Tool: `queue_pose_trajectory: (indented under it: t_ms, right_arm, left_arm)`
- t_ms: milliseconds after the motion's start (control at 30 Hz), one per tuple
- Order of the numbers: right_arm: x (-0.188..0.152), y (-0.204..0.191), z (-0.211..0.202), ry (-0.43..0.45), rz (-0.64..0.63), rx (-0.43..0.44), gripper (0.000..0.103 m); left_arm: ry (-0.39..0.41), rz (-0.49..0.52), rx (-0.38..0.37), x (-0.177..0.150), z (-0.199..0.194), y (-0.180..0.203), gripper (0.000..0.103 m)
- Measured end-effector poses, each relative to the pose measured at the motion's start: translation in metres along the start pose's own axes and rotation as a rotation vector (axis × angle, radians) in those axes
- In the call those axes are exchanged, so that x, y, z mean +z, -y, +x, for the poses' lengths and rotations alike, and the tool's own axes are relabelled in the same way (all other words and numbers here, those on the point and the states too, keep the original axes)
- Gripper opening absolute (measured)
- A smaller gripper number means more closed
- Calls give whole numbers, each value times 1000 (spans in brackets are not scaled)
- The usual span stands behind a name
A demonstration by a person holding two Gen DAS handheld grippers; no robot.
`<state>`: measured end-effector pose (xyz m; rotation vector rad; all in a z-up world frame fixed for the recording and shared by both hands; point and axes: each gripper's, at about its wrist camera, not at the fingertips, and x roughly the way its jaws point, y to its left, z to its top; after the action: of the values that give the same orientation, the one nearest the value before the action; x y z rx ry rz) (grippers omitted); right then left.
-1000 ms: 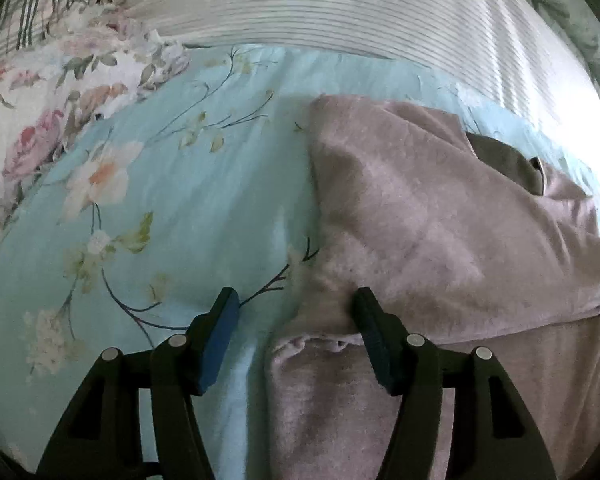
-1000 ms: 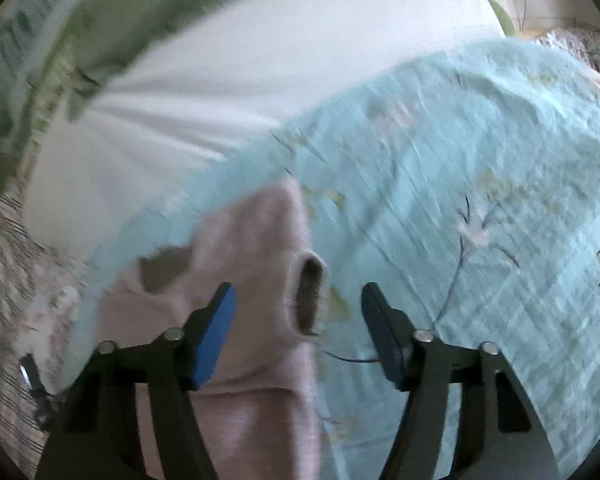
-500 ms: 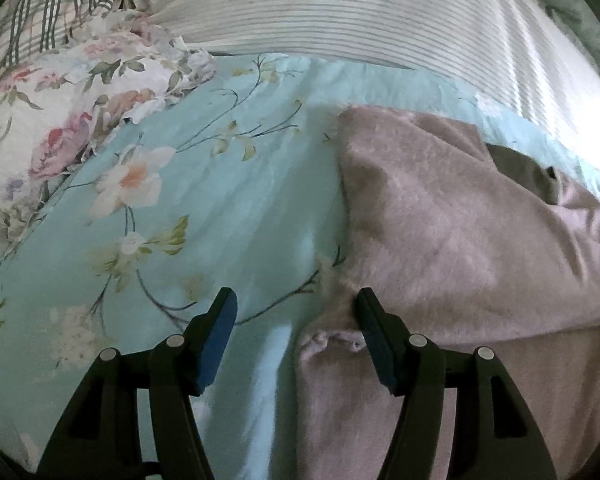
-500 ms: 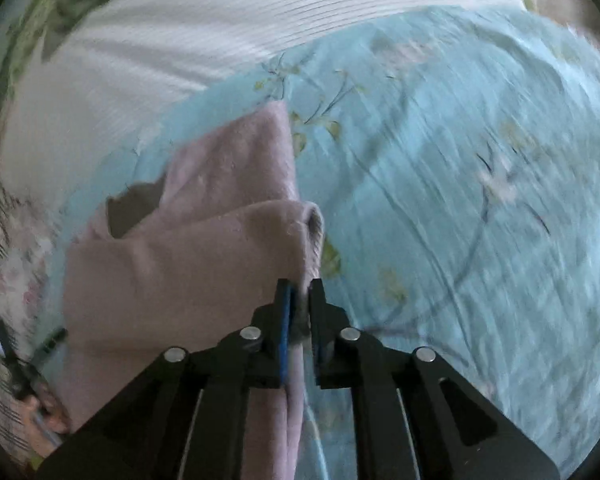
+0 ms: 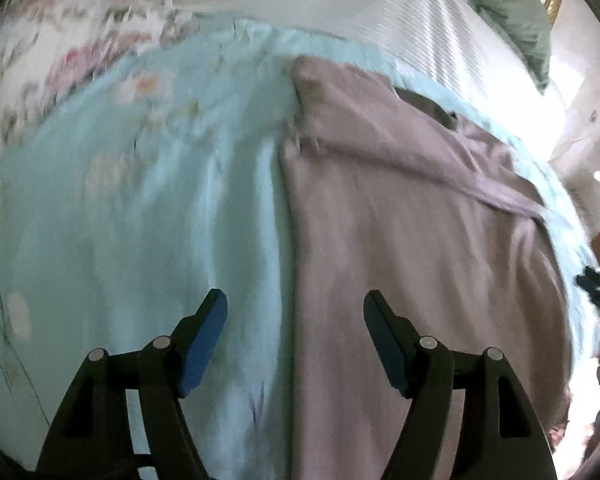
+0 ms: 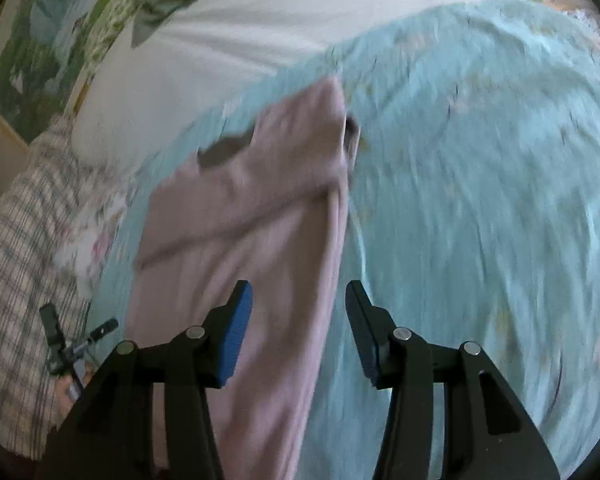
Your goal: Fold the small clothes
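A dusty-pink long-sleeved garment [image 5: 412,216] lies flat on a light blue floral sheet [image 5: 140,200], both sleeves folded across its chest. My left gripper [image 5: 295,338] is open and empty above the garment's left side edge, near its lower half. In the right wrist view the same garment [image 6: 256,216] runs up the middle, its dark collar opening [image 6: 220,152] at the far end. My right gripper [image 6: 298,330] is open and empty above the garment's right side edge. Both views are blurred by motion.
A white striped cover [image 5: 340,4] and a green pillow [image 5: 508,4] lie beyond the blue sheet. A rose-print quilt [image 5: 60,52] is at the far left. In the right wrist view a checked cloth [image 6: 20,280] lies at the left, with the other gripper [image 6: 60,344] over it.
My right gripper, shut on the right sleeve cuff half a second ago, has opened and left the sleeve folded across the chest. Both grippers have pulled back toward the garment's lower half.
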<state>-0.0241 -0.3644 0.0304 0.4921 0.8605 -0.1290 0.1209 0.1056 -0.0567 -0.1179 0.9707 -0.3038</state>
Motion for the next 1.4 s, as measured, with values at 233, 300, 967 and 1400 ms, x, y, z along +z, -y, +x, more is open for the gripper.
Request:
queue_pose_trajectory:
  t_ms: [233, 300, 967, 1400]
  right_arm:
    - [-71, -3, -16, -106, -17, 80, 50]
    - [-92, -8, -17, -156, -17, 125, 50]
    - [-167, -1, -24, -214, -54, 242, 8]
    - [-156, 44, -72, -96, 71, 387, 9]
  left_arm:
    - [-54, 7, -94, -64, -32, -8, 71]
    - [-53, 14, -128, -83, -45, -9, 74]
    - [-207, 82, -208, -144, -49, 7, 9]
    - [-219, 118, -279, -146, -51, 0, 37]
